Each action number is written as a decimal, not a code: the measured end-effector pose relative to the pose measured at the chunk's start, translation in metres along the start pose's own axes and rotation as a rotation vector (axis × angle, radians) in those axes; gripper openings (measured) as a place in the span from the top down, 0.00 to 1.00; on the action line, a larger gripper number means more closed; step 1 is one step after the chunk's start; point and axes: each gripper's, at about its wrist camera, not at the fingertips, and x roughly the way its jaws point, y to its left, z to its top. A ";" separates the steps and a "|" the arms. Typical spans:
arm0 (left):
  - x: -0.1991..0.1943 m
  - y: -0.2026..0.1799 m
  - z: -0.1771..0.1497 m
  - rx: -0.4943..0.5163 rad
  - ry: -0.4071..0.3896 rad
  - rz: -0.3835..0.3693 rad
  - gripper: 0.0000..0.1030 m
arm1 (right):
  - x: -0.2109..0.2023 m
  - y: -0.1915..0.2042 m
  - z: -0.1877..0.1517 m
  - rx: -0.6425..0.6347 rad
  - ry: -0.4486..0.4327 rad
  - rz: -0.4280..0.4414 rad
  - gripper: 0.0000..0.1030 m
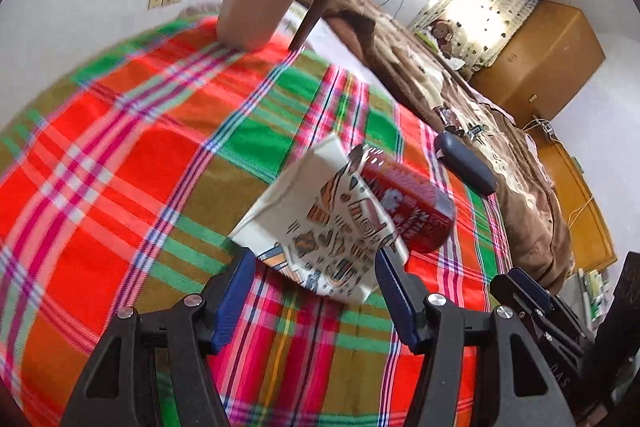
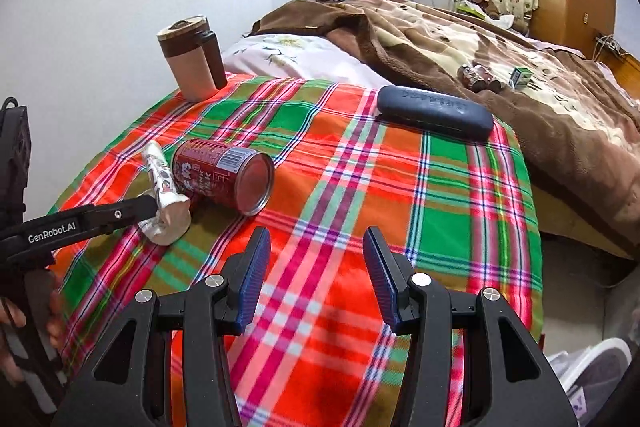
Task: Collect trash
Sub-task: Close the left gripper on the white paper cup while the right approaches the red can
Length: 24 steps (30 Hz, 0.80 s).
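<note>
While the table (image 2: pixel 460 187) under its plaid cloth fills both views, the trash sits in one cluster on its left half, bed (image 2: pixel 520 67) beyond.

Red can (image 2: pixel 224 175) lies on its side, long axis running left-right in the right wrist view, open end facing the right hand-held gripper (image 2: pixel 316 267). It's ahead and to the left of that gripper, well apart from it.

Crumpled printed paper cup (image 1: pixel 320 223) lies touching the can, on the can's near-left side. Seen from the left hand-held gripper (image 1: pixel 316 275), the cup is straight ahead, its lower edge between the fingertips, with the can just behind it and to the right.

Left hand is clearly nearer; judgement: the cup is its pick, the can is the right's.

Left hand-held gripper: jaws about half spread, cup's near edge between the blue pads (image 1: pixel 236 291), but I can't confirm the pads are pressing; looks like a loose bracket, not a clamp.

Right hand-held gripper: jaws about half spread, nothing between them, only cloth below.

Tumbler (image 2: pixel 192 59) and dark case (image 2: pixel 436 111) stand farther back; probably not trash.
</note>
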 end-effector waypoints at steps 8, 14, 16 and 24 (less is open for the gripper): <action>0.016 0.008 0.014 -0.085 -0.032 -0.015 0.41 | 0.013 0.001 0.007 0.036 0.012 0.009 0.52; 0.022 0.020 0.021 -0.101 -0.020 -0.030 0.77 | 0.019 0.001 0.011 0.046 0.019 0.008 0.52; 0.020 0.020 0.020 -0.087 -0.022 -0.040 0.80 | 0.022 0.003 0.013 0.047 0.020 0.007 0.52; 0.008 0.026 0.029 0.006 -0.002 -0.037 0.82 | 0.025 0.013 0.023 0.031 -0.010 0.036 0.52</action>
